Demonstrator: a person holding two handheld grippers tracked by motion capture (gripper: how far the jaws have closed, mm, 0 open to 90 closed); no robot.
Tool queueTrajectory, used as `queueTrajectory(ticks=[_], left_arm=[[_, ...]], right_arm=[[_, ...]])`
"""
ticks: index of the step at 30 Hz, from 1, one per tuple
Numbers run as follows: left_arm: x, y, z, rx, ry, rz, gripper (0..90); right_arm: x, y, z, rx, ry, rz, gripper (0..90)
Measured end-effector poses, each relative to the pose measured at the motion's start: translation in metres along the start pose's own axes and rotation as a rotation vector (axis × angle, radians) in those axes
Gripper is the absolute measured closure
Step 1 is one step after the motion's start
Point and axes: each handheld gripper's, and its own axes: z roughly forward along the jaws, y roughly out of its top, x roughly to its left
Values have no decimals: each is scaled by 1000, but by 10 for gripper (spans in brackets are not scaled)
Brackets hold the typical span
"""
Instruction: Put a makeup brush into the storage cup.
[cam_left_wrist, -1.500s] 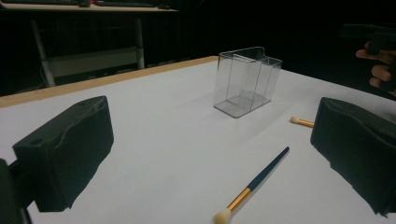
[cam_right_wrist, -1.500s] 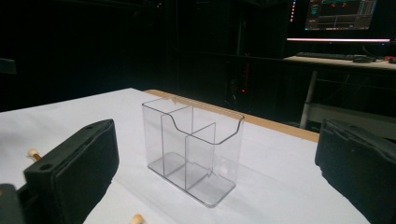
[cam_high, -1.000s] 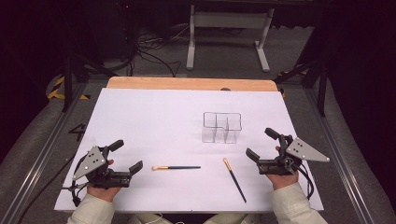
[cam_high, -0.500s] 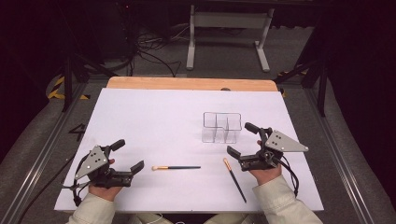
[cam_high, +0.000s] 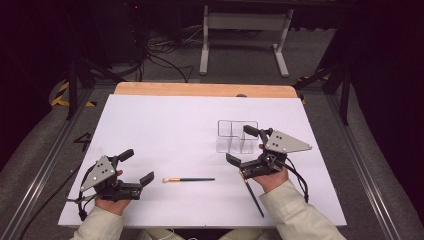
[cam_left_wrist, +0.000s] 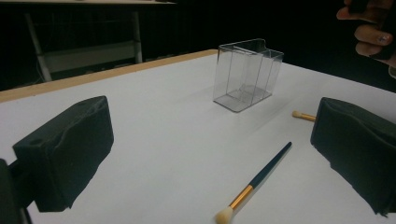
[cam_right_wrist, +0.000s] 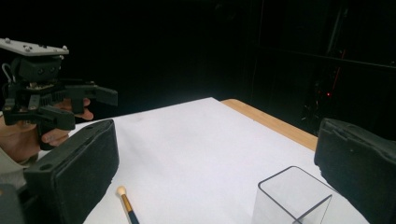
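The step in hand appears to be the approach to the first pickup: the right tool (cam_high: 243, 150) hangs over the surface (cam_high: 165, 125) with its jaws spread wide and nothing between them, positioned just beside the clear compartmented holder (cam_high: 235, 136) and above the bristle end of the near brush (cam_high: 254, 194), whose dark handle runs back toward the person's sleeve. In the right gripper view, that brush's pale tip (cam_right_wrist: 122, 192) lies on the surface between the two jaws, low in the frame, with one corner of the holder (cam_right_wrist: 292, 196) close to the far jaw. The left tool (cam_high: 137, 167) rests at the front left of the surface, likewise wide open and empty, with the second brush (cam_high: 189, 179) lying flat just beyond its jaws and well apart from the holder. The next move likely calls for lowering the right tool until both jaws straddle the brush near its ferrule, then closing squarely across the thin handle without nudging the holder.
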Motion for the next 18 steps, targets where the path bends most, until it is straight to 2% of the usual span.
queueTrajectory(ticks=[5,8,9,13,18], left_arm=[[1,0,0,7,0,0,1],[0,0,0,8,4,1,1],[0,0,0,8,4,1,1],[1,-2,-3,20,14,4,1],[1,-3,-6,44,24,-12,4]], right_arm=[[-1,5,4,31,16,-4,3],[0,5,11,78,32,-9,5],[0,5,11,78,32,-9,5],[-1,7,22,159,53,-21,6],[-1,10,32,231,75,-24,34]])
